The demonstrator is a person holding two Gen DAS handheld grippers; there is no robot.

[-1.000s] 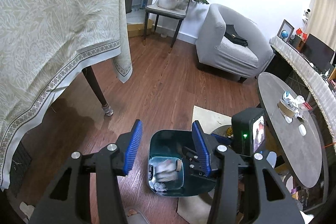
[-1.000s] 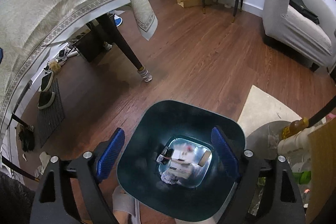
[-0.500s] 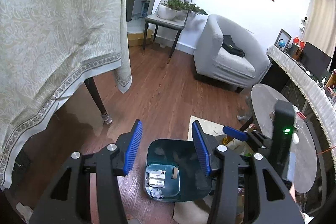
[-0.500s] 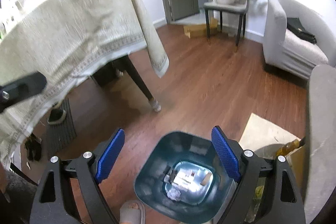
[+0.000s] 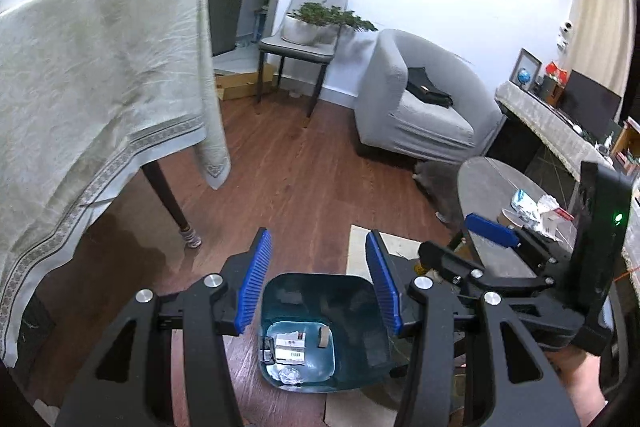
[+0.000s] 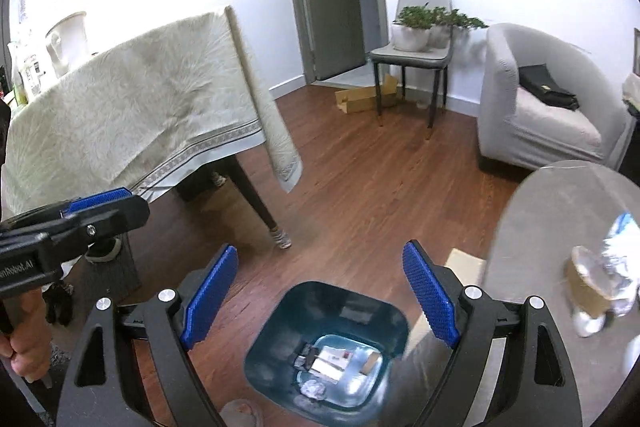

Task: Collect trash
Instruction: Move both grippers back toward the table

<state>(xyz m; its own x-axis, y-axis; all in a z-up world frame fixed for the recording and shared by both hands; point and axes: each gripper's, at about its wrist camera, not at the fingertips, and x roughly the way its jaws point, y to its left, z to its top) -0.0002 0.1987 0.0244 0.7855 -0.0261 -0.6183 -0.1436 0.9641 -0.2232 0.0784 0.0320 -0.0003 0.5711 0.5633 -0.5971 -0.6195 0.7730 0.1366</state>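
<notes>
A dark teal trash bin [image 5: 320, 331] stands on the wood floor below both grippers, and it also shows in the right wrist view [image 6: 324, 351]. Inside it lie a white box [image 5: 290, 347], a crumpled paper ball [image 6: 313, 389] and other scraps. My left gripper [image 5: 318, 279] is open and empty, high above the bin. My right gripper [image 6: 320, 297] is open and empty, also above the bin. More trash [image 5: 536, 207], wrappers and a paper cup [image 6: 588, 291], lies on the round grey table [image 5: 492, 203] to the right.
A table with a beige cloth [image 5: 92, 83] stands at the left, its leg [image 5: 172, 203] near the bin. A grey armchair [image 5: 420, 107] and a chair with a plant [image 5: 312, 31] stand at the back. A beige mat [image 5: 360, 251] lies by the bin.
Both grippers have risen well above the bin, which now looks smaller. The right gripper has moved right, toward the round table. Both stay open and empty.
</notes>
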